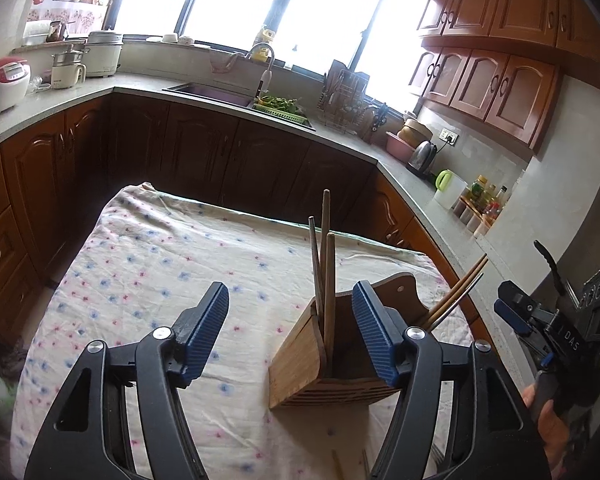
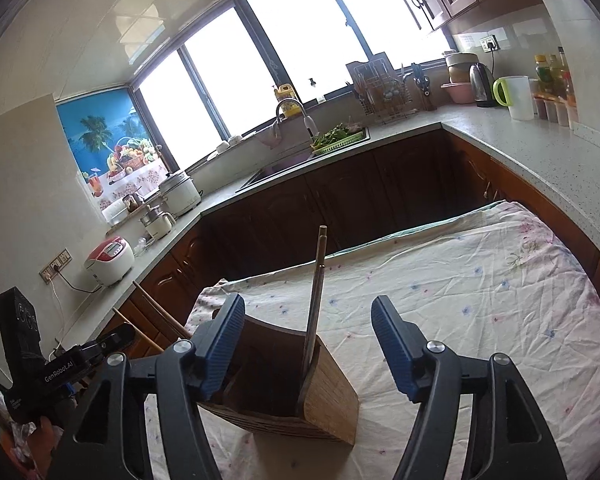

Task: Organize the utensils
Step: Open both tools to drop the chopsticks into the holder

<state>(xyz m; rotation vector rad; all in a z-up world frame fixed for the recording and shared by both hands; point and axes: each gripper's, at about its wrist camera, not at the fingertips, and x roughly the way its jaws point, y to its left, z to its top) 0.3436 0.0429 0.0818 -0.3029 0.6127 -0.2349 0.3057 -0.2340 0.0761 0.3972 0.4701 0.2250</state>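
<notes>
A wooden utensil holder (image 1: 300, 364) stands on a table under a floral cloth (image 1: 140, 264). Three chopsticks (image 1: 326, 240) stand upright in its left compartment. Several more chopsticks (image 1: 456, 296) lean out to the right behind my right finger. My left gripper (image 1: 290, 288) is open above the holder's left side, nothing between its pads. In the right wrist view the holder (image 2: 328, 392) sits low between the fingers, with chopsticks (image 2: 318, 280) rising from it. My right gripper (image 2: 308, 300) is open and holds nothing.
Two thin stick ends (image 1: 336, 460) lie on the cloth at the bottom edge. Kitchen counters (image 1: 60, 100) with dark cabinets wrap around the table. A sink (image 1: 220, 94), dish rack (image 1: 344, 100), rice cookers and a kettle (image 1: 422, 156) stand on them. A hand (image 1: 548, 420) grips the other tool.
</notes>
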